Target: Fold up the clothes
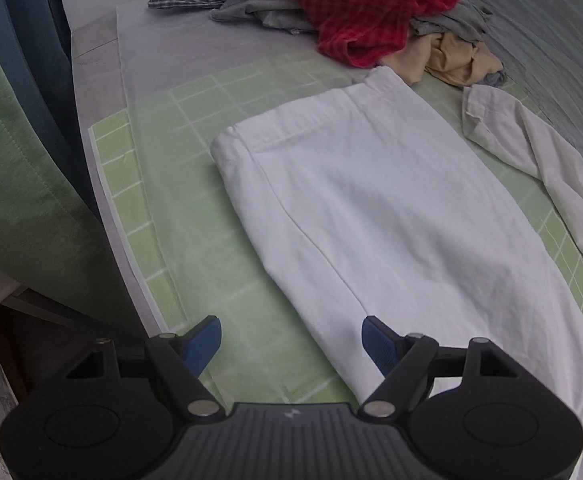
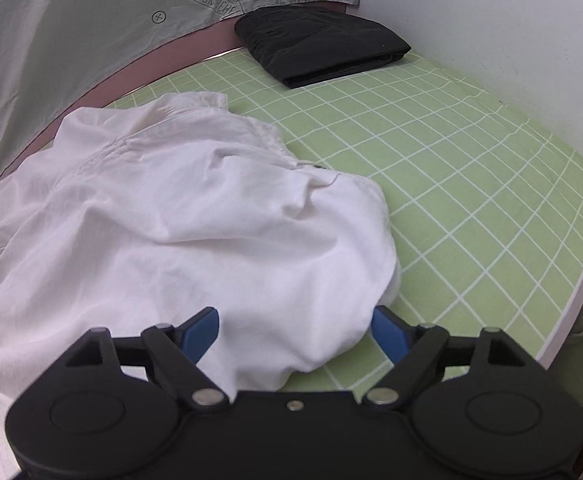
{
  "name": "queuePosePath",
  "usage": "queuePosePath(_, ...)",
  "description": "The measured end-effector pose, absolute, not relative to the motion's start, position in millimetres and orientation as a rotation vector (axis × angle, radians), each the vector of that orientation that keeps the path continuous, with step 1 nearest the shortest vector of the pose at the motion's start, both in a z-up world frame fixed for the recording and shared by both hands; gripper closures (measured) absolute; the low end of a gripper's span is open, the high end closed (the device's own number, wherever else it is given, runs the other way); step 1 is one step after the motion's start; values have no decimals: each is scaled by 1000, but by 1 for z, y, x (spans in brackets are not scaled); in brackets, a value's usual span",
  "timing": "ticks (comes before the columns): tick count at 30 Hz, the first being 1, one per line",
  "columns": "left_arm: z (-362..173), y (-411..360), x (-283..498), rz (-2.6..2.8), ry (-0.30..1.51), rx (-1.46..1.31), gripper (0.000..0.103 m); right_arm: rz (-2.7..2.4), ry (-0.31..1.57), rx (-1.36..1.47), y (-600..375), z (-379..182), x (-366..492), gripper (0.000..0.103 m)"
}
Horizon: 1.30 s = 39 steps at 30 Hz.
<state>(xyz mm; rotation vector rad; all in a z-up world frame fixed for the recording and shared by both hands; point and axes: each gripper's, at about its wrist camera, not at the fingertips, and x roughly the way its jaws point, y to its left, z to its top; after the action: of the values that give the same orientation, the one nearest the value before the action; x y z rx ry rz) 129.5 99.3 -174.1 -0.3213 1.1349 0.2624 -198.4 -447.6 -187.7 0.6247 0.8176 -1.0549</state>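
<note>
The left hand-held gripper (image 1: pixel 291 338) is released, its blue pads spread wide and holding nothing; the left pad hangs over the green grid mat (image 1: pixel 179 184), the right pad over the near edge of the white shirt (image 1: pixel 371 216). The right hand-held gripper (image 2: pixel 294 330) is released as well, its pads set either side of a rumpled fold of the shirt (image 2: pixel 179 216) without pinching it.

The shirt lies on the mat, its body smoothed into a long panel in the left view and one sleeve (image 1: pixel 539 168) trailing off to the right of it. Beyond the shirt, at the mat's far edge, sits a pile (image 1: pixel 355 8) of red checked, grey and tan clothes. In the right view a folded black garment (image 2: pixel 323 44) rests on the mat's (image 2: pixel 471 184) far corner, well apart from the shirt.
</note>
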Motion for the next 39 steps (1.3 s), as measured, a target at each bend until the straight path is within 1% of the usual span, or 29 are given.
queuePosePath(6, -182, 142, 171, 248, 1132, -317, 25, -1073, 818, 643, -401, -185, -180, 18)
queuePosePath(8, -185, 152, 185, 234, 1133, -322, 28, -1078, 828, 627, -385, -184, -172, 18)
queuePosePath(10, -186, 158, 195, 209, 1135, -329, 37, -1077, 833, 615, -371, -182, -164, 18)
queuePosePath(11, -186, 159, 198, 188, 1137, -331, 55, -1076, 836, 609, -363, -182, -160, 18)
queuePosePath(12, -187, 160, 201, 168, 1140, -332, 79, -1075, 839, 602, -356, -181, -156, 18)
queuePosePath(14, -186, 163, 205, 134, 1141, -338, 95, -1070, 847, 585, -344, -180, -150, 18)
queuePosePath(15, -184, 165, 205, 128, 1135, -344, 98, -1067, 853, 575, -338, -180, -146, 18)
queuePosePath(16, -182, 167, 205, 123, 1129, -351, 99, -1063, 858, 568, -333, -180, -143, 18)
queuePosePath(19, -177, 182, 200, 157, 1109, -371, 99, -1054, 869, 553, -324, -181, -133, 18)
queuePosePath(26, -185, 221, 186, 293, 1140, -314, 98, -1010, 888, 520, -319, -181, -120, 18)
queuePosePath(29, -177, 216, 186, 317, 1134, -285, 89, -986, 894, 507, -319, -181, -117, 18)
queuePosePath(31, -167, 209, 186, 319, 1111, -275, 79, -986, 883, 499, -325, -179, -116, 18)
queuePosePath(33, -156, 200, 187, 309, 1078, -281, 62, -994, 863, 492, -334, -174, -115, 18)
queuePosePath(35, -146, 188, 189, 299, 1051, -282, 53, -1003, 844, 484, -343, -170, -114, 18)
queuePosePath(36, -142, 181, 192, 291, 1040, -282, 49, -1008, 834, 480, -348, -168, -113, 18)
queuePosePath(39, -136, 156, 202, 247, 1023, -283, 47, -1028, 803, 477, -368, -162, -109, 17)
